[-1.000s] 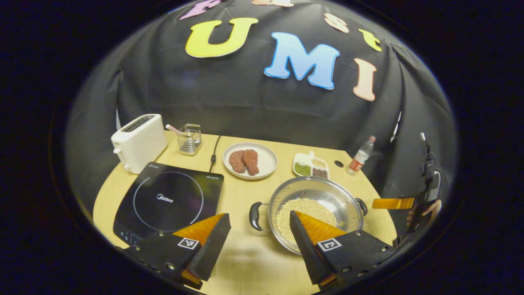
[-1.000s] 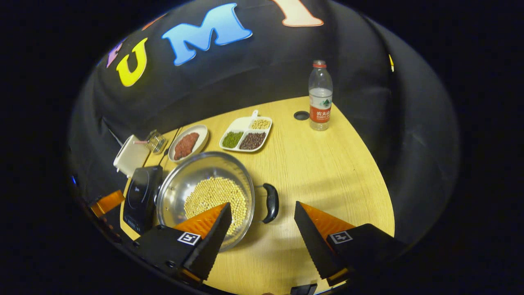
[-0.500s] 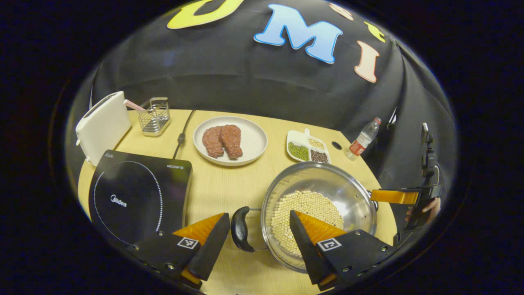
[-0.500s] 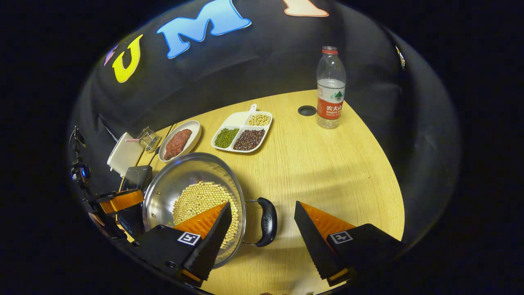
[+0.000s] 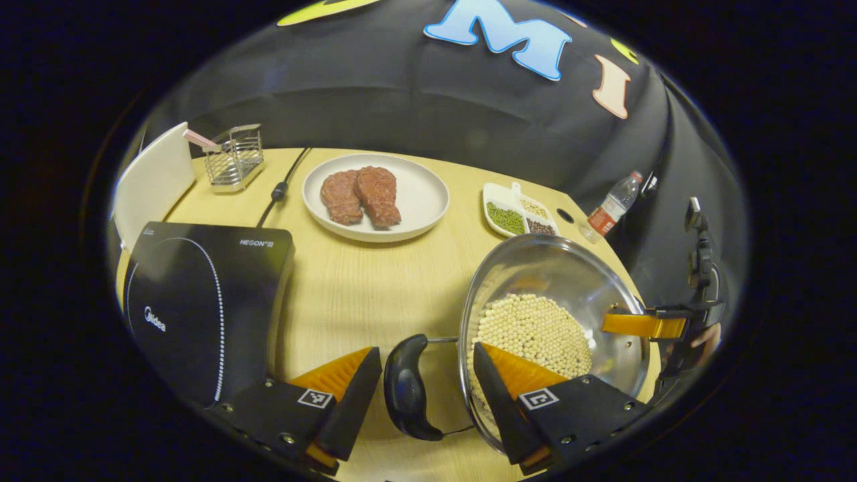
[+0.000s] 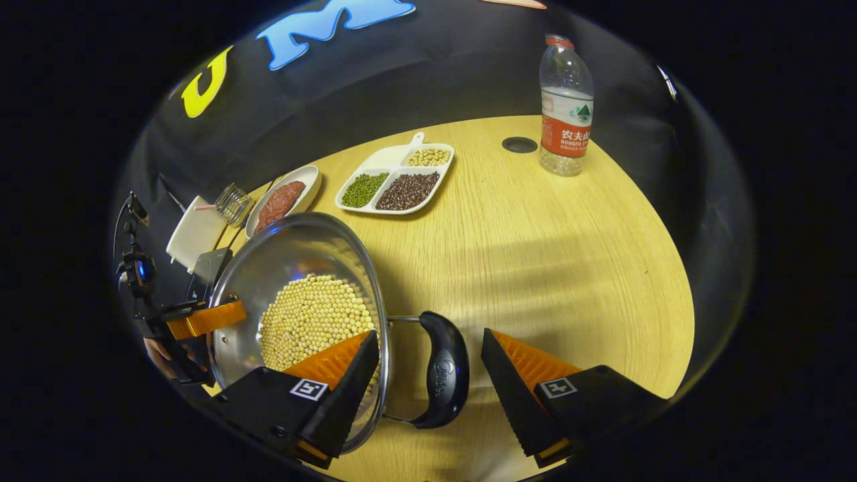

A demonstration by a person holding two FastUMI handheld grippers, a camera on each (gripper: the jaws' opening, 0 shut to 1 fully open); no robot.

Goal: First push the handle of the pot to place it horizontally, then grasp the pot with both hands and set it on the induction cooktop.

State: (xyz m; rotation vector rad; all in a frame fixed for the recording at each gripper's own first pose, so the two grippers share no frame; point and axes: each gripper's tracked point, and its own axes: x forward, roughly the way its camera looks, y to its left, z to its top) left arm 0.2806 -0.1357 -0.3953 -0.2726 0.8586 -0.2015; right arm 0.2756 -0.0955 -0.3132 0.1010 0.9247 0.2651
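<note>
1. Pot (image 5: pixel 556 314) on table (image 5: pixel 375 281), just right of cooktop (image 5: pixel 201 301); steel, wide, loaded w/ beans (image 5: pixel 532 328). Judged heavy-ish, stiff, slick walls; beans will roll if tipped.
2. Two black loop handles, one per side: left handle (image 5: pixel 407 388) toward cooktop, right handle (image 6: pixel 443 368) on pot's far side. Best hold = handles, not rim; keep level.
3. Left gripper (image 5: pixel 422 395): jaws wide, straddling left handle, not pressing yet.
4. Right gripper (image 6: pixel 425 381): jaws wide, straddling right handle, one finger over pot's rim; no squeeze yet.
5. Judged step: close both at once, lift together.
6. Behind pot: bean tray (image 5: pixel 519 215), bottle (image 6: pixel 566 107). Behind-left of pot: plate (image 5: pixel 415 201) w/ meat (image 5: pixel 361 194).
7. Beyond cooktop from pot: wire basket (image 5: pixel 233 157), toaster (image 5: pixel 150 181).
</note>
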